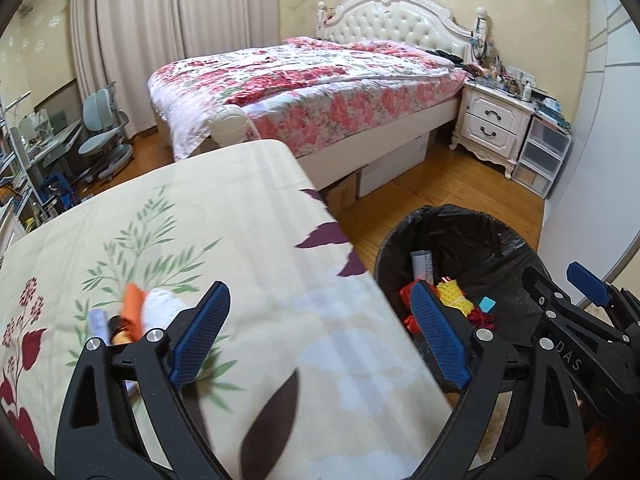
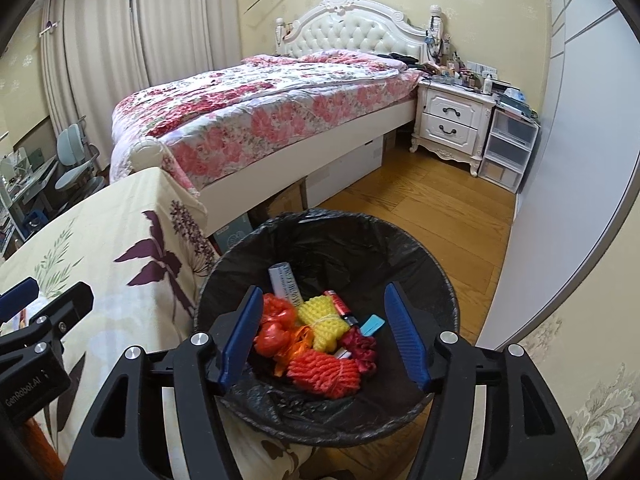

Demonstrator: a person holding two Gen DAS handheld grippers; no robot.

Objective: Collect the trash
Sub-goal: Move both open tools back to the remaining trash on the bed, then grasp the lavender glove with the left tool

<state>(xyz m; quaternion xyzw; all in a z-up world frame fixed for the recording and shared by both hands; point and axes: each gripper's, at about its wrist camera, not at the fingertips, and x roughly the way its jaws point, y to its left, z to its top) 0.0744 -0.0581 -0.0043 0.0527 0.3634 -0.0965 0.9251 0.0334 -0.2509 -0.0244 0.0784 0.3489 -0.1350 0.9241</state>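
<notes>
The right tongs [image 2: 326,338] hang open and empty above the black-lined bin [image 2: 420,252], which holds orange netting [image 2: 326,372], a yellow sponge [image 2: 322,322] and a battery [image 2: 338,304].

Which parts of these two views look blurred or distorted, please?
Left wrist view: the trash pile on the floral cloth is motion-smeared, the bed sharper. Right wrist view: the bin contents are crisp; fisheye bends the wall panel and darkens corners.

trash bin [image 2: 224,280] stands on floor [image 2: 440,208] right of table [image 1: 200,220]; bed [image 2: 260,120] behind both.
</notes>
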